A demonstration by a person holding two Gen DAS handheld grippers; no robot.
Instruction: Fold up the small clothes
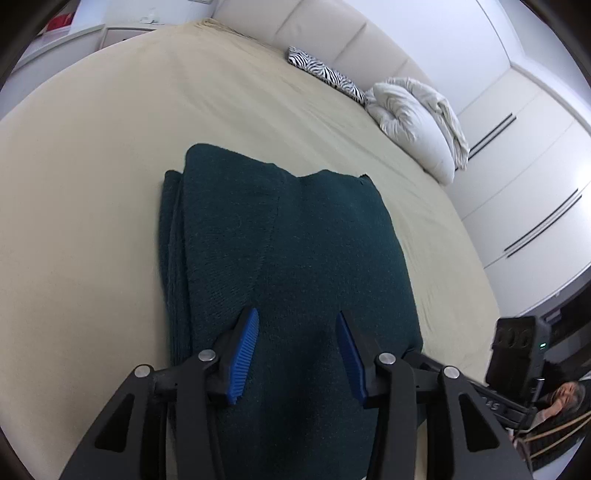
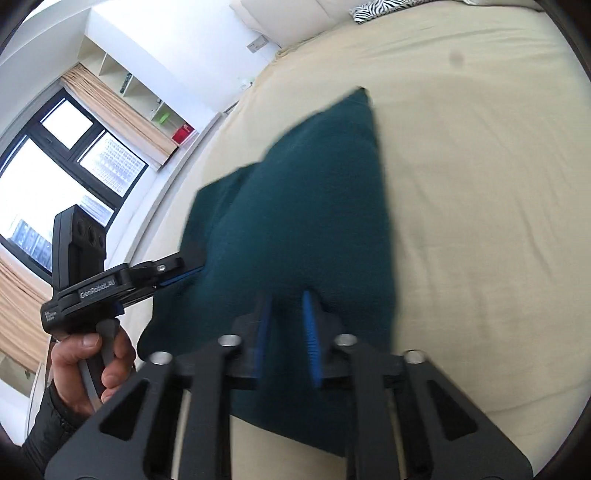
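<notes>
A dark teal knitted garment (image 1: 280, 236) lies folded in a thick rectangle on the beige bed (image 1: 92, 166). My left gripper (image 1: 297, 312) hovers over its near end, open, with its blue pads apart and nothing between them. In the right wrist view the garment (image 2: 314, 206) is blurred. My right gripper (image 2: 288, 295) points down at it with its pads a narrow gap apart, and I cannot tell whether cloth is pinched. A hand (image 2: 92, 354) holds the left gripper's body (image 2: 99, 288) at the garment's left edge. The right gripper's body (image 1: 517, 350) shows at the lower right.
A bunched white duvet (image 1: 413, 122) and a zebra-print pillow (image 1: 325, 72) lie at the head of the bed by the padded headboard (image 1: 332, 26). White wardrobe doors (image 1: 535, 166) stand on the right. A window (image 2: 55, 155) with curtains lies beyond the bed's left side.
</notes>
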